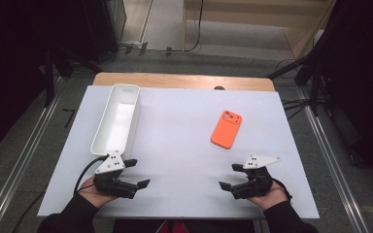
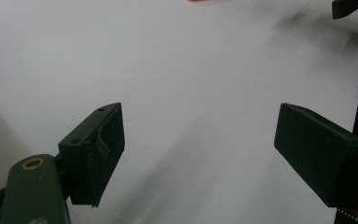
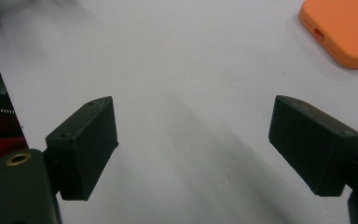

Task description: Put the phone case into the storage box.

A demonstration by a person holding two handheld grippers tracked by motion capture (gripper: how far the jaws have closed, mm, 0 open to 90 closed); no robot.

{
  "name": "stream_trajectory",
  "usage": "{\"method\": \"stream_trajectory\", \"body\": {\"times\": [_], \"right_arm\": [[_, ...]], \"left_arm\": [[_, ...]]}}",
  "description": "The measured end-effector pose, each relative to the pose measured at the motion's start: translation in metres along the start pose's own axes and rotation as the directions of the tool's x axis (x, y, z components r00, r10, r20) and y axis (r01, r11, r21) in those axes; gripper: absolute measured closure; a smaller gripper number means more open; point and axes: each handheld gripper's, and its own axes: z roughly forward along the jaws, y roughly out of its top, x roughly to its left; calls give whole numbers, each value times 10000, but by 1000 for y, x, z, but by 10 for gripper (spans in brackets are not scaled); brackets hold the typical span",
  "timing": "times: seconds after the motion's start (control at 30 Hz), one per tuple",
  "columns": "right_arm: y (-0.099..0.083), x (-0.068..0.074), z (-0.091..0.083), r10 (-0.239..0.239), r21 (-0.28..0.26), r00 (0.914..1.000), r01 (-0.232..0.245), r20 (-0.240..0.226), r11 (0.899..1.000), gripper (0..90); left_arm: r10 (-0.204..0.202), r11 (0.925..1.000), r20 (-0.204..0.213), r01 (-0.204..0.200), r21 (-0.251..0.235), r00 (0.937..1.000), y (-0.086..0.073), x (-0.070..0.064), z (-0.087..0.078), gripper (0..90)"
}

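Note:
An orange phone [image 1: 227, 128] lies flat, camera side up, on the right half of the white table top [image 1: 179, 145]; its bottom end shows in the right gripper view as the phone [image 3: 342, 30] at the upper right. A long white tray [image 1: 117, 118] stands empty at the left. My left gripper [image 1: 138, 173] rests near the front edge just below the tray, open, jaws pointing right. My right gripper [image 1: 229, 176] rests near the front edge below the phone, open, jaws pointing left. Between the left gripper [image 2: 200, 140] jaws and the right gripper [image 3: 193, 135] jaws there is only bare table.
The white sheet covers a wooden table whose far edge [image 1: 184, 80] shows. Black stands and cables [image 1: 315, 77] stand on the floor at both sides. A wooden shelf unit [image 1: 272, 19] is behind.

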Motion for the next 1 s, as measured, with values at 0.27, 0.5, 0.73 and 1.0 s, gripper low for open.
{"method": "stream_trajectory", "body": {"times": [0.27,0.5,0.73,1.0], "right_arm": [[0,0,0,21,29,10000,-21,-66,10000,142],[0,0,1,48,-8,10000,-48,-58,10000,142],[0,-1,0,68,-5,10000,-68,-52,10000,142],[0,-1,0,70,31,10000,-70,-51,10000,142]], "left_arm": [[-27,10000,7,27,-15,10000,0,1,-1,162],[-40,10000,-9,40,-42,10000,0,0,-1,163],[-14,10000,8,14,-16,10000,0,1,-1,163],[-34,10000,19,34,-18,10000,0,1,-1,163]]}}
